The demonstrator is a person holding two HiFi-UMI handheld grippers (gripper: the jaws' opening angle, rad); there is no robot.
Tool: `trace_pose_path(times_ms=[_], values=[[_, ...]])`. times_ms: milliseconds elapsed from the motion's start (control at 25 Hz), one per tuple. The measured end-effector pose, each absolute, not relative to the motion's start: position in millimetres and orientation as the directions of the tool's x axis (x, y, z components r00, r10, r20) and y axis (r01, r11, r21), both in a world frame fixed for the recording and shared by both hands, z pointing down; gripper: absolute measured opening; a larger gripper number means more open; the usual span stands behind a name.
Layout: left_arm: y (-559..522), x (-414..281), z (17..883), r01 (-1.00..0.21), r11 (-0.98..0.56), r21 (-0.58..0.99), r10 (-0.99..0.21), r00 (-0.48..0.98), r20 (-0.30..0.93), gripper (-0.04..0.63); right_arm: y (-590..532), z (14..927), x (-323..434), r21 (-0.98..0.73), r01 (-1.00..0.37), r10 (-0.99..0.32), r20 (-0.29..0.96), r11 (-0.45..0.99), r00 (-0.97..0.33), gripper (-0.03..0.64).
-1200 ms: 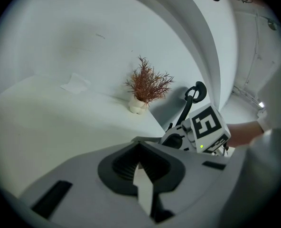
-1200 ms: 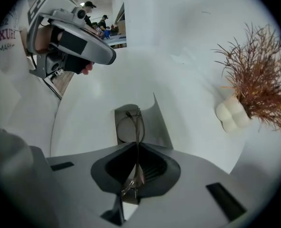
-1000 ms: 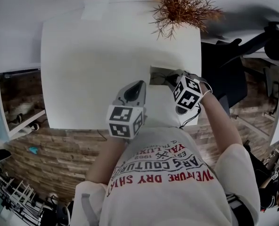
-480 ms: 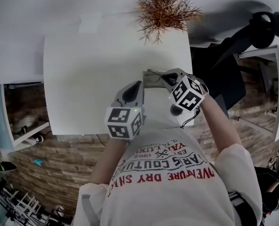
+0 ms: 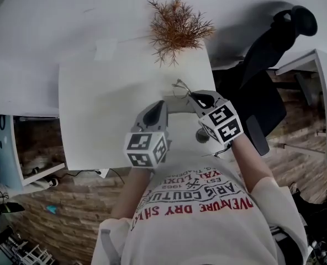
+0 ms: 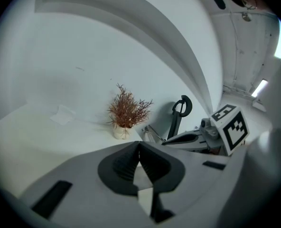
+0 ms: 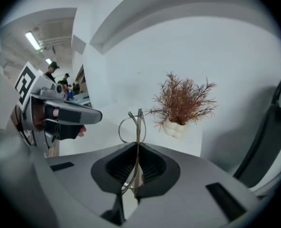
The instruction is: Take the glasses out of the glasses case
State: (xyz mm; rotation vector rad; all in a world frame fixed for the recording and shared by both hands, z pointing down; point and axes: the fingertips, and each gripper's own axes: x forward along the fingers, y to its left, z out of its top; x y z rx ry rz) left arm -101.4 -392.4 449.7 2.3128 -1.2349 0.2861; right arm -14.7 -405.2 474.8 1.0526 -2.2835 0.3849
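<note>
Thin wire-framed glasses (image 7: 139, 120) stand upright between the jaws of my right gripper (image 7: 138, 146), which is shut on them. In the head view the glasses (image 5: 180, 85) stick out past the right gripper (image 5: 192, 96), above the white table. A grey glasses case (image 5: 174, 105) lies just beside the tips of my left gripper (image 5: 159, 105). The left gripper (image 6: 139, 145) has its jaws closed, with a thin pale piece in the gap that looks like the case's edge. From the left gripper view the glasses (image 6: 147, 133) hang at the right gripper's tip.
A dried reddish plant in a white pot (image 5: 174, 26) stands at the table's far edge. A paper slip (image 5: 105, 48) lies at the far left of the white table (image 5: 108, 109). A black office chair (image 5: 257, 76) is at the table's right side.
Both grippers have risen. The right gripper has rolled and lifted the glasses up and away from the case's opening; the left gripper has stayed at the case.
</note>
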Motion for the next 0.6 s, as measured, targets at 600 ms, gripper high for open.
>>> trace_pose_path(times_ms=[600], values=[[-392, -88, 378, -0.839, -0.498, 0.221, -0.798, 0.542, 0.262, 0.008, -392, 399, 21, -0.190, -0.908, -0.836, 0.354, 0.374, -0.419, 0.026]])
